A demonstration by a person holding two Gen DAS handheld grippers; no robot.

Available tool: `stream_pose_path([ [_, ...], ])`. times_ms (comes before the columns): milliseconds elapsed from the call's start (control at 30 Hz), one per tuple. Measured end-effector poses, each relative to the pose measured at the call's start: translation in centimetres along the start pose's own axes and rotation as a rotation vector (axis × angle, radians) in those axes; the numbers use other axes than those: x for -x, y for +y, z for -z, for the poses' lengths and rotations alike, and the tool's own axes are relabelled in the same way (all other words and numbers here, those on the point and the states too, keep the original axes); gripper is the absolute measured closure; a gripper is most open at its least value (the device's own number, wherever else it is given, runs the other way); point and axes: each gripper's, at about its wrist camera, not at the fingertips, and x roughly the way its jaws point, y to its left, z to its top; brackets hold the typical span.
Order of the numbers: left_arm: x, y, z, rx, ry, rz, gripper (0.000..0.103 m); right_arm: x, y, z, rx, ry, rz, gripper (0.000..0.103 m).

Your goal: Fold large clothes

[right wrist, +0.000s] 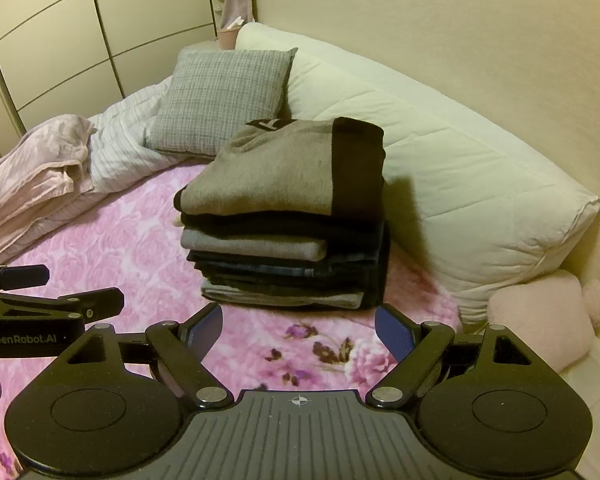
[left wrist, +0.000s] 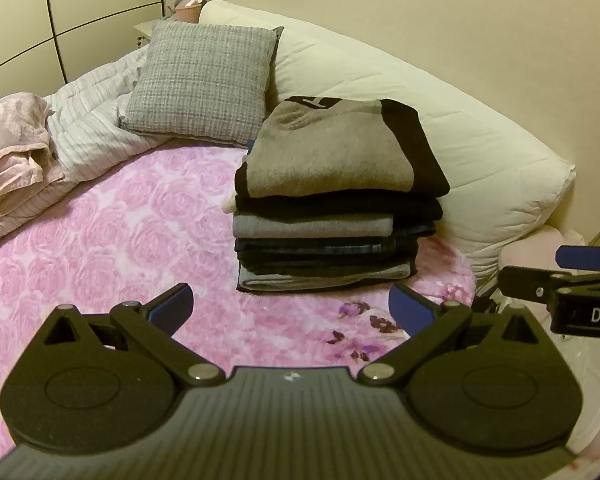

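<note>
A stack of folded clothes (left wrist: 332, 216) (right wrist: 287, 236) stands on the pink rose-patterned blanket (left wrist: 111, 240) (right wrist: 107, 248). Its top piece is a tan sweater with black trim (left wrist: 328, 152) (right wrist: 275, 172); darker and grey pieces lie beneath. My left gripper (left wrist: 291, 304) hovers open just in front of the stack, nothing between its blue pads. My right gripper (right wrist: 298, 328) is also open and empty, close to the stack's front edge. The right gripper shows at the right edge of the left wrist view (left wrist: 568, 276), and the left gripper at the left edge of the right wrist view (right wrist: 47, 292).
A grey checked cushion (left wrist: 203, 80) (right wrist: 223, 96) leans behind the stack against a long white quilted bolster (left wrist: 452, 136) (right wrist: 460, 184). A crumpled pink and white striped duvet (left wrist: 31, 148) (right wrist: 51, 168) lies at the left. A pink plush toy (right wrist: 540, 324) sits at the right. Wardrobe doors (right wrist: 59, 32) stand behind.
</note>
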Motion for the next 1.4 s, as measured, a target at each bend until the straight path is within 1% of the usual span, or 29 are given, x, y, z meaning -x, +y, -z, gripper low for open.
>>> stream_pose_path([
  [600,0.09,-0.44,0.27,0.021,0.015,-0.005,0.001,0.14,-0.22,0.21,-0.002,-0.001,-0.005,0.022],
  [1400,0.16,-0.62,0.38,0.022,0.016,-0.004,0.001,0.27,-0.53,0.33,-0.002,-0.003,-0.008,0.022],
])
